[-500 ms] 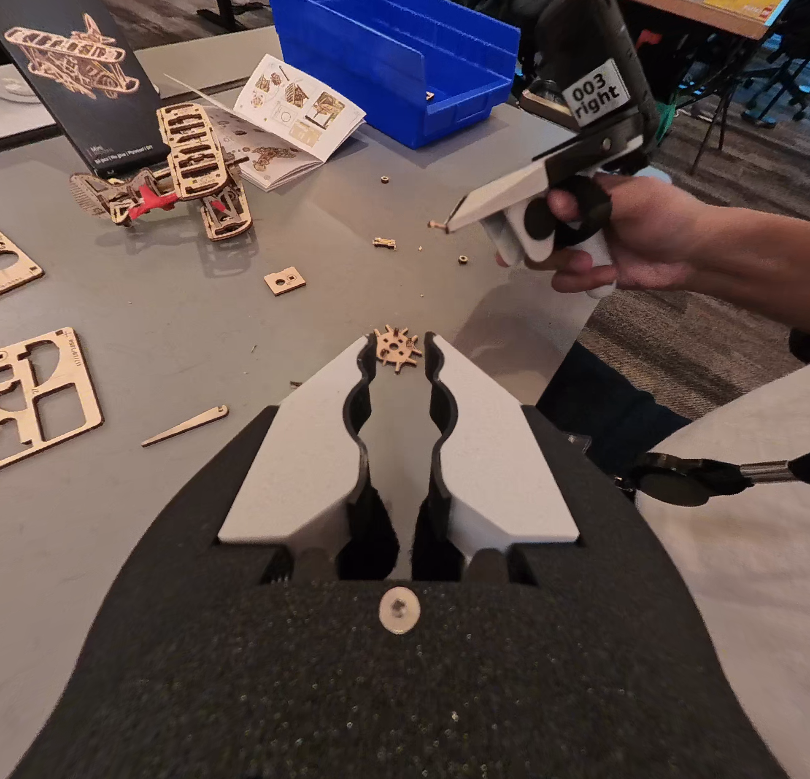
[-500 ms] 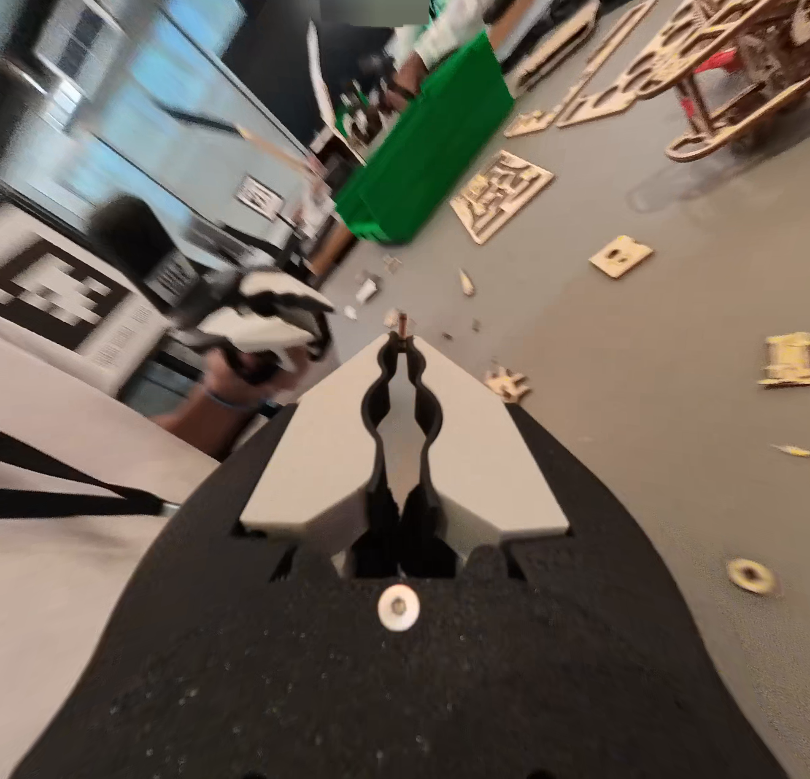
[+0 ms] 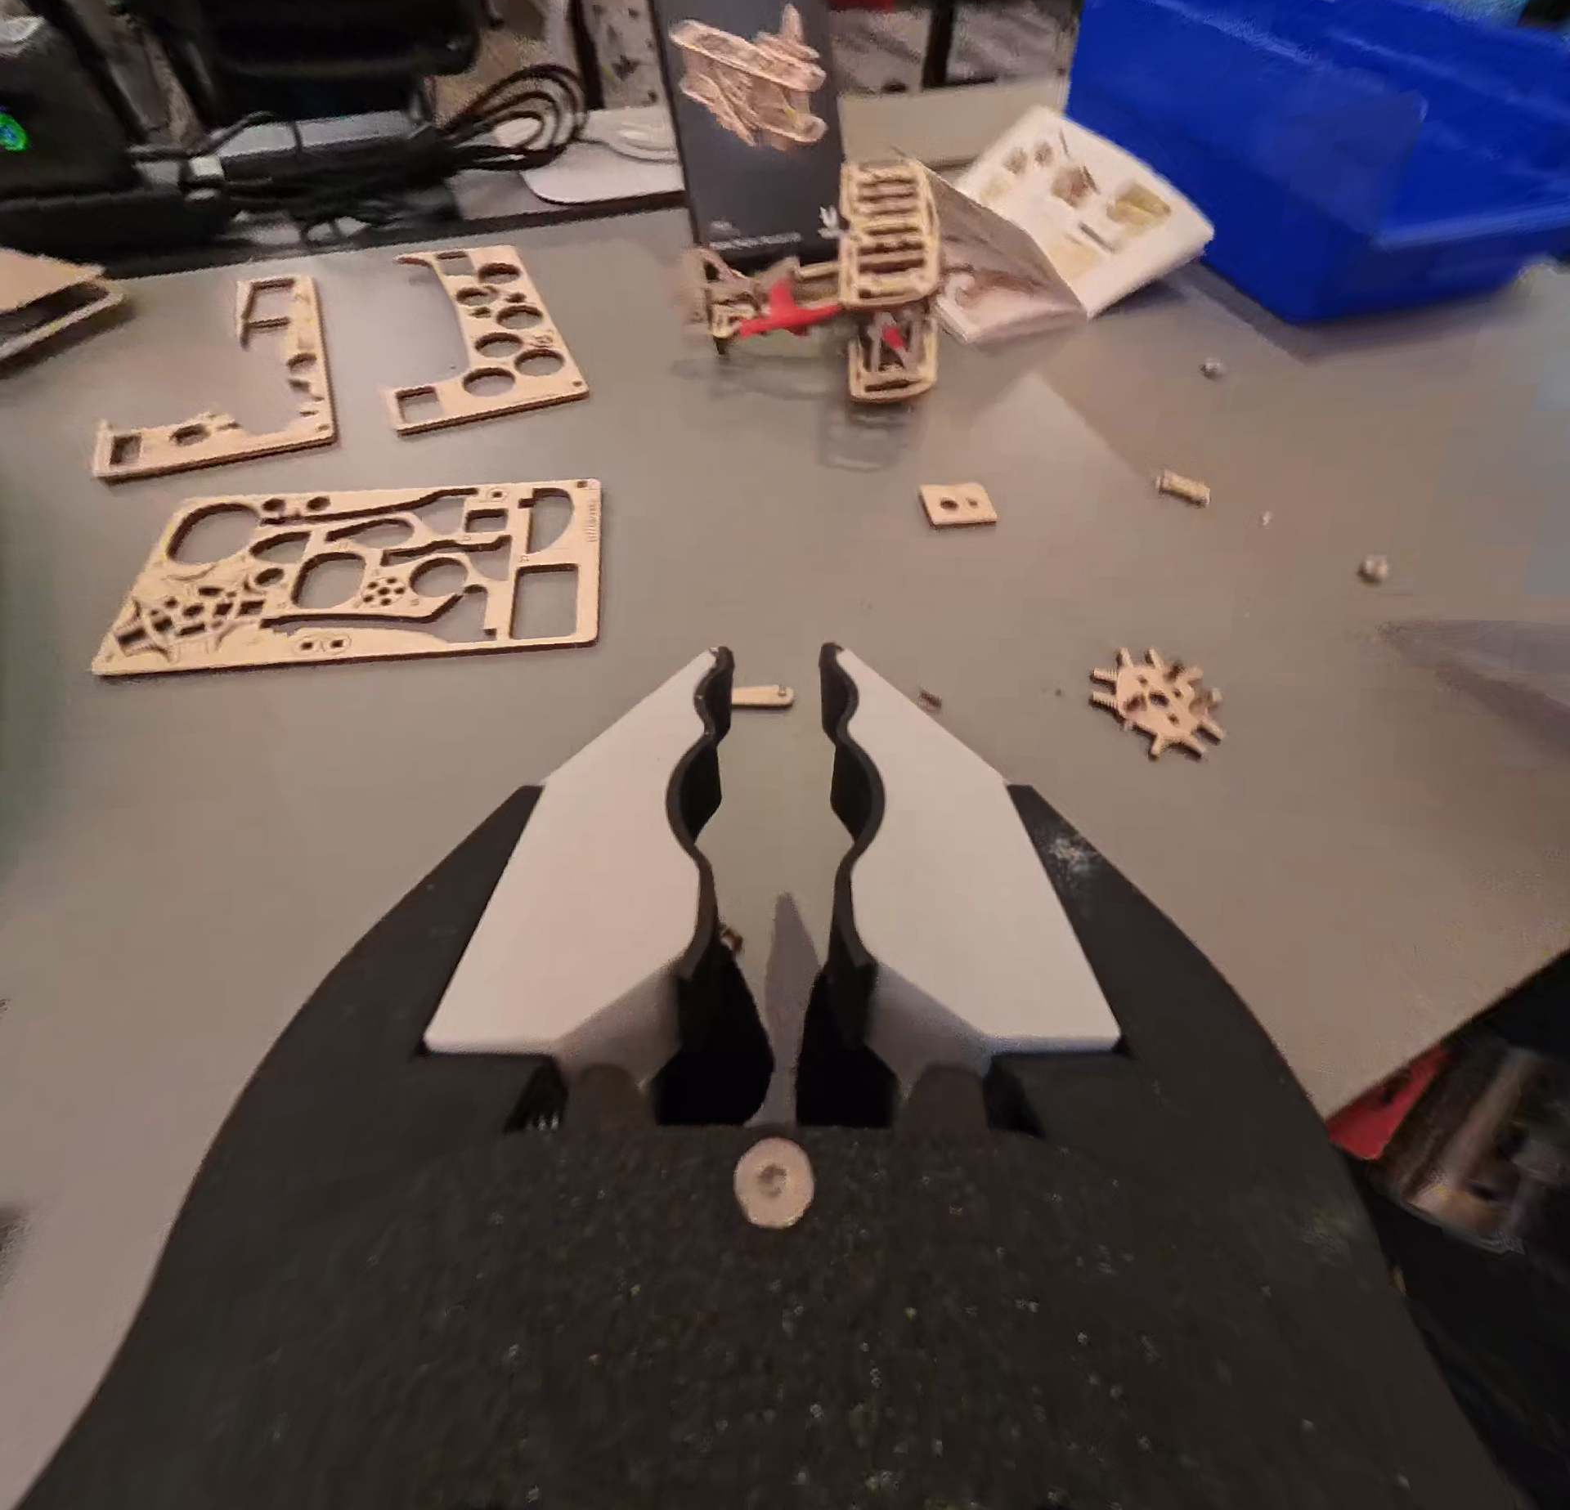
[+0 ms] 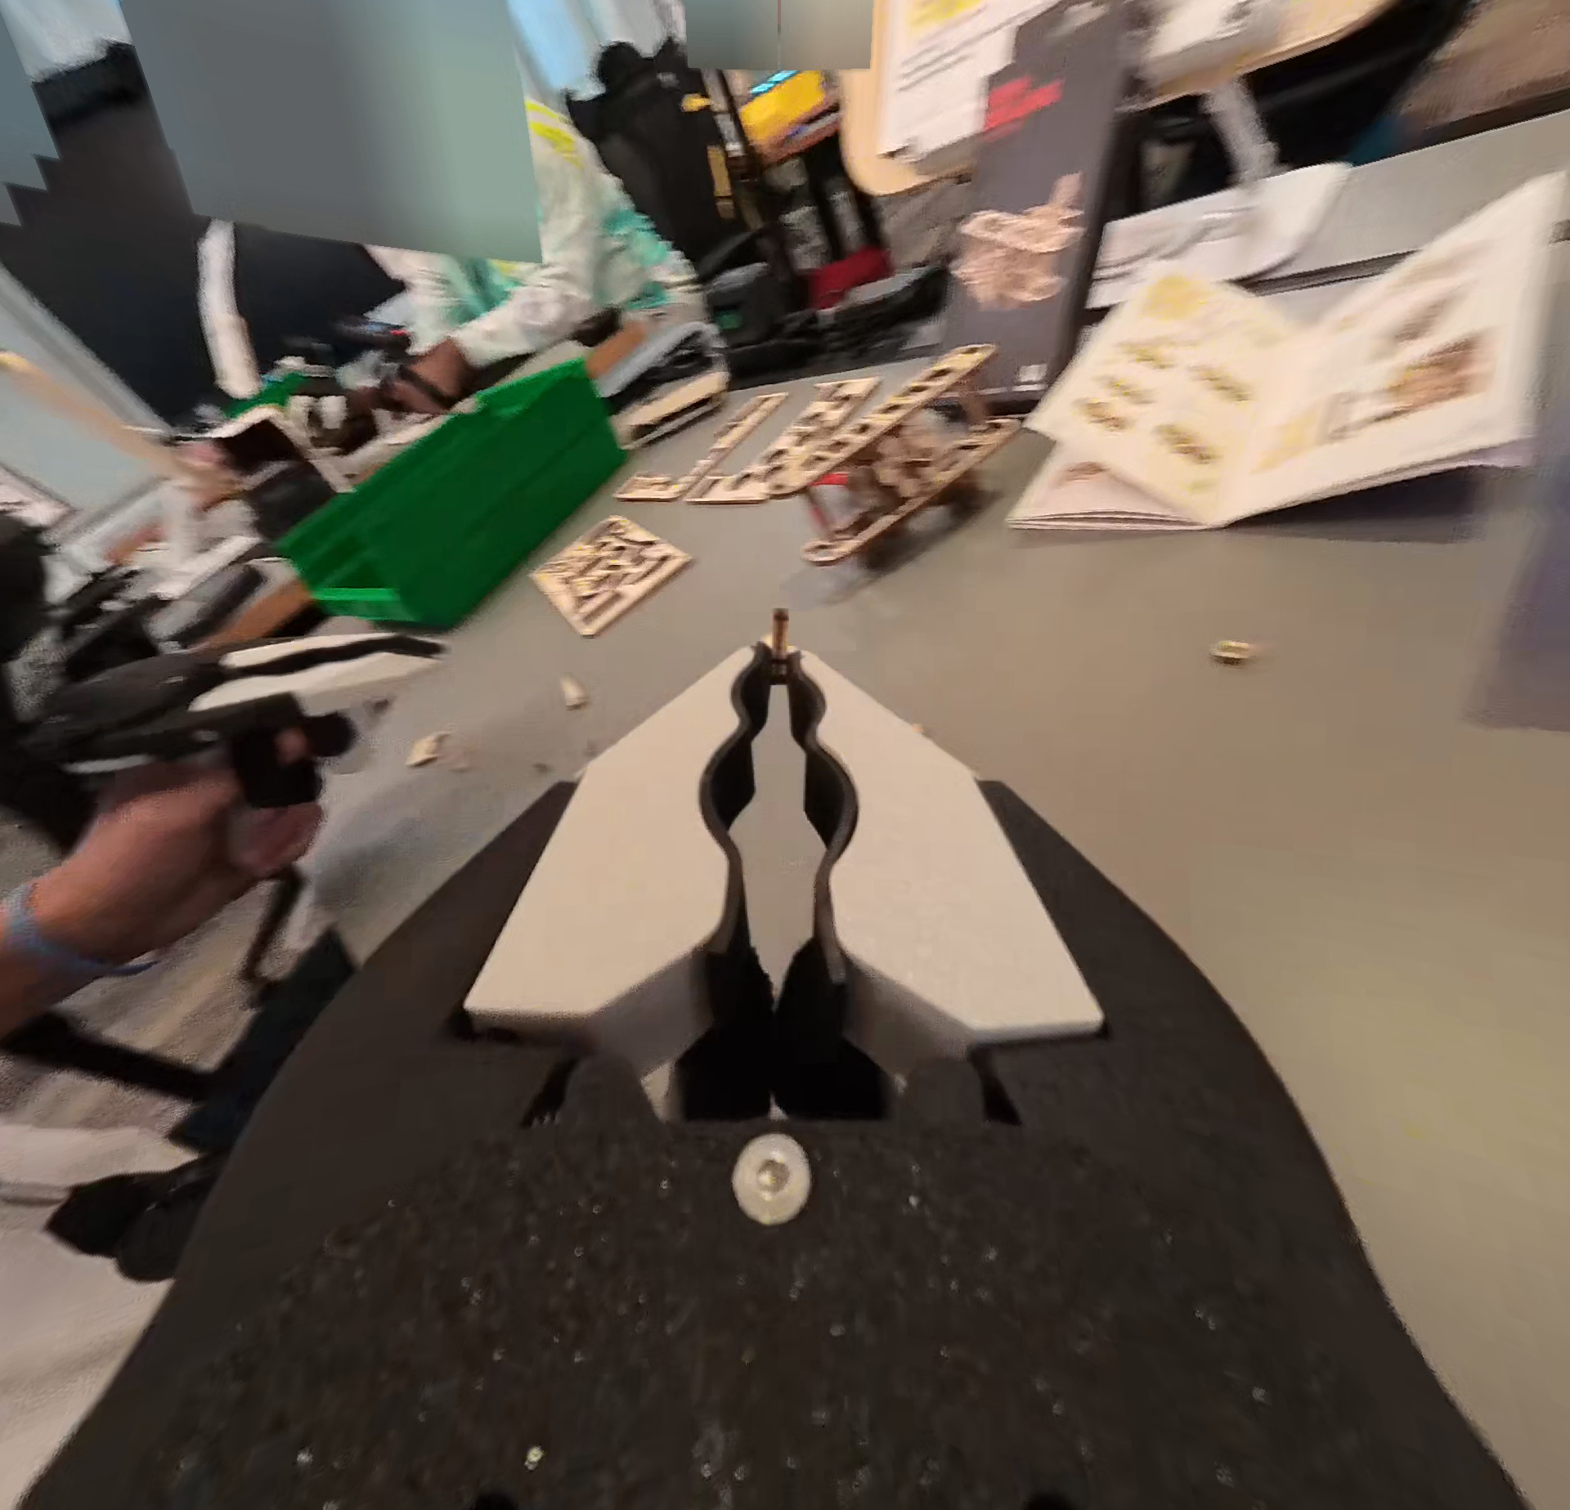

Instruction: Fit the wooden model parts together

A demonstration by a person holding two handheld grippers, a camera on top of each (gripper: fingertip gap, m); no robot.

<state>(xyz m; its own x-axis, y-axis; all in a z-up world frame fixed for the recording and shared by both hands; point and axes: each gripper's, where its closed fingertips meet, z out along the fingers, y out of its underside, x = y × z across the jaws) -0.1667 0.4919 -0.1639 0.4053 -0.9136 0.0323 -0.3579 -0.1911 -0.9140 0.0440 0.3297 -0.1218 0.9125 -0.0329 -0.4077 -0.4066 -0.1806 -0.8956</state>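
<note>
While the right gripper (image 4: 777,662) pinches a small pin (image 4: 778,625) in its jaws above the surface (image 3: 849,552), the left gripper (image 3: 769,662), jaws narrowly apart, hovers empty near a wooden gear (image 3: 1157,700).

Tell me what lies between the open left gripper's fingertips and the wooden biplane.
In the left wrist view, beyond the left gripper: a small wooden strip, then bare table up to the biplane.

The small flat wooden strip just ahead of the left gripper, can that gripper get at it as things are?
Probably yes. The left gripper is open, the strip lies flat on the table between its fingertips, and nothing sits in between.
</note>
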